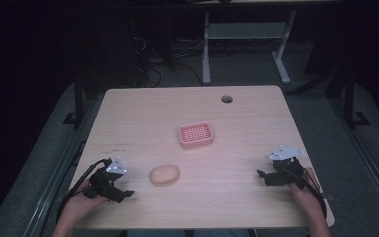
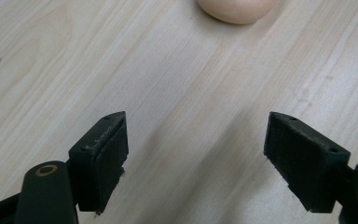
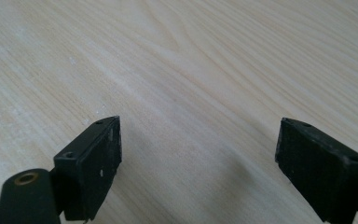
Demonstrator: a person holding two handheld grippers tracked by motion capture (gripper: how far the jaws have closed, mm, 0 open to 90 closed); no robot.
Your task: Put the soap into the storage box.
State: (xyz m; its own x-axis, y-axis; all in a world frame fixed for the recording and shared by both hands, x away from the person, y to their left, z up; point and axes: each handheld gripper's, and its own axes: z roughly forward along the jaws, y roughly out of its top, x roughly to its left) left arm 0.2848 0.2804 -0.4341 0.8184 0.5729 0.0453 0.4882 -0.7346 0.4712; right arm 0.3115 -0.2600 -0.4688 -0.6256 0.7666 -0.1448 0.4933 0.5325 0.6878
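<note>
Likely slick and firm, the soap bar (image 1: 164, 174) near the pink soap dish (image 1: 196, 135) suits a grip across its short sides, with the left gripper (image 1: 123, 194) and right gripper (image 1: 261, 175) both gaping empty.

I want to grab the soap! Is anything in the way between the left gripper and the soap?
No. The left gripper is open, and bare table lies between its jaws and the soap. The pink soap dish sits farther back, beyond the soap.
</note>
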